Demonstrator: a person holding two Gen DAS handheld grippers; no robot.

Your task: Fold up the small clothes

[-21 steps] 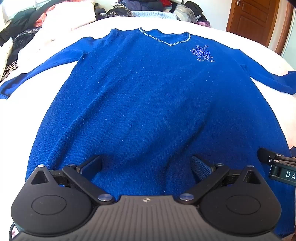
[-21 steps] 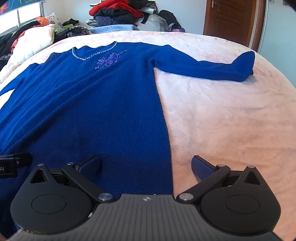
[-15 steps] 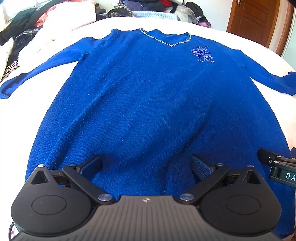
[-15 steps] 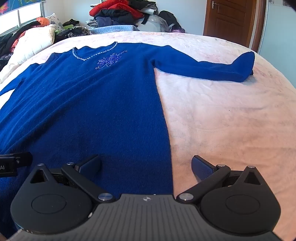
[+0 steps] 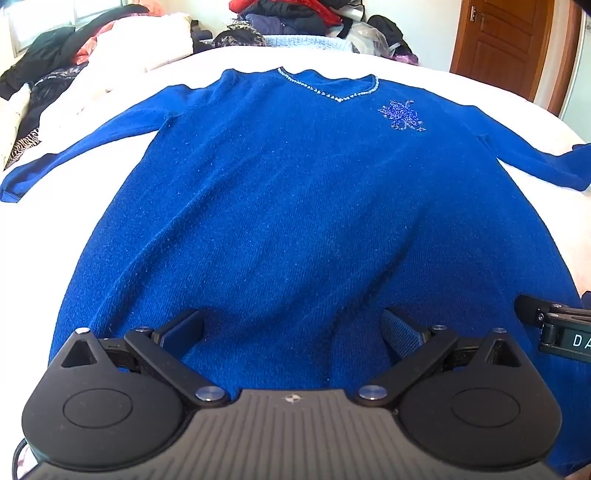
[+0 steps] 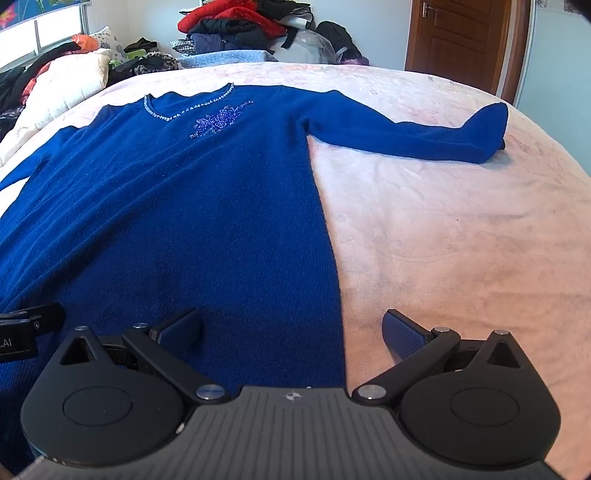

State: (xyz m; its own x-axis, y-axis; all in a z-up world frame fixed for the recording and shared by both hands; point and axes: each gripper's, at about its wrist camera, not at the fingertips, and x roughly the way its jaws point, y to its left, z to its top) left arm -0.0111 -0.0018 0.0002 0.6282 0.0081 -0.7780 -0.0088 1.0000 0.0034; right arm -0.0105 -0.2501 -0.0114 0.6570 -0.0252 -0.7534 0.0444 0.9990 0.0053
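A blue knit sweater (image 5: 295, 206) with a beaded V-neck and a beaded flower lies flat, front up, on the bed, sleeves spread out. It also shows in the right wrist view (image 6: 177, 221), its right sleeve (image 6: 413, 138) stretched across the sheet. My left gripper (image 5: 291, 330) is open and empty over the sweater's lower middle. My right gripper (image 6: 291, 330) is open and empty, straddling the sweater's right side edge near the hem. Each gripper shows at the edge of the other's view.
The pale pink bed sheet (image 6: 461, 240) extends to the right of the sweater. Piles of clothes (image 6: 243, 26) and a white duvet (image 6: 59, 85) lie beyond the bed's far edge. A brown wooden door (image 6: 458, 37) stands at the back right.
Both grippers have tilted slightly, so the sweater sits a little lower in both views. Both stay open; the sweater has not moved.
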